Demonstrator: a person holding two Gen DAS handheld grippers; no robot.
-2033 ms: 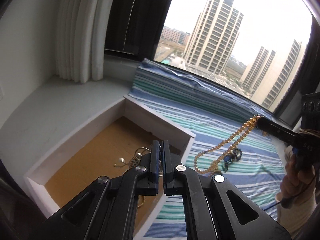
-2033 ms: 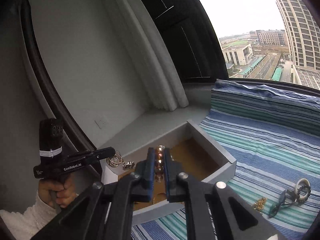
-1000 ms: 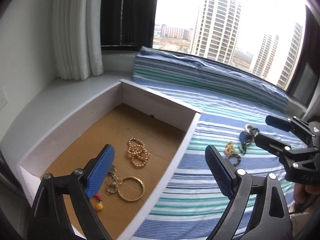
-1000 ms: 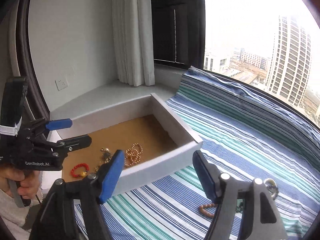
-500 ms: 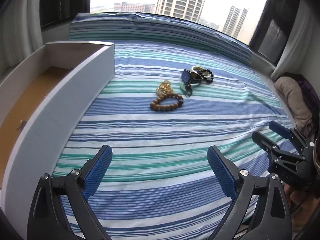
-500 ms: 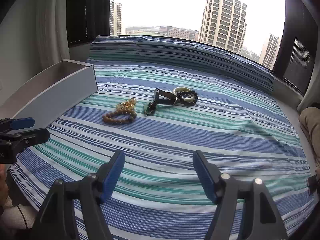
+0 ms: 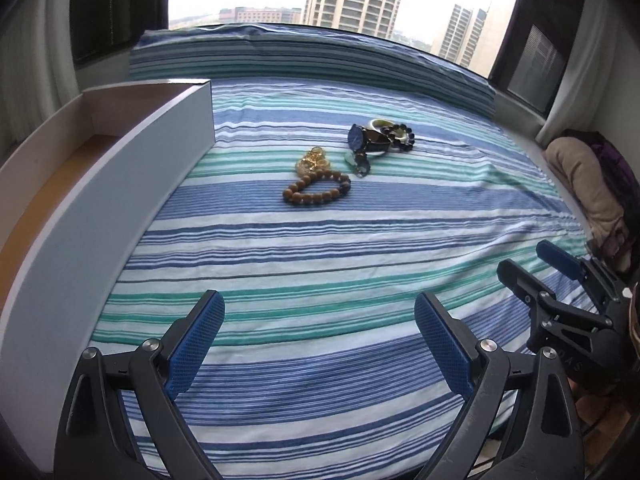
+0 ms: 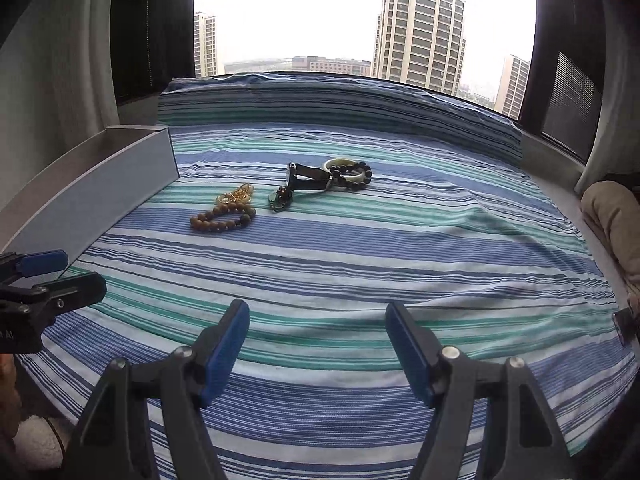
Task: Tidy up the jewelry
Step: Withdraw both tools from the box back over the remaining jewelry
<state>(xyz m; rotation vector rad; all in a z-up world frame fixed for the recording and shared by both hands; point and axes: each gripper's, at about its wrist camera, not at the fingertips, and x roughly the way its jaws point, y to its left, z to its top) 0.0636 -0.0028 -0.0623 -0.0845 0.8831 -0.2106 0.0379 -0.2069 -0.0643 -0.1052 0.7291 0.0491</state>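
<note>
Across the blue, green and white striped cloth (image 7: 320,248), a small cluster of jewelry is seen well ahead of both grippers: a brown wooden bead bracelet (image 7: 316,191), touching a gold chain bundle (image 7: 311,162) behind it, a small green pendant (image 7: 357,162) just beside, and farther back a dark-strapped wristwatch (image 7: 366,139) lying against a pale bangle ringed with dark beads (image 7: 390,133). The white-walled open box with a brown cardboard floor (image 7: 120,168) stands at the left edge of the cloth, near the cluster but apart from it.

Left gripper (image 7: 320,340): fingers spread wide, nothing held. Right gripper (image 8: 318,346): fingers likewise wide, empty.

Step judged in hand: approach for the next pickup. The next move calls for a forward reach and closure on a single piece, the wooden bracelet being nearest. The touching chain may be dragged along. A beige bundle of fabric (image 7: 584,184) lies at the right, clear of the path.
</note>
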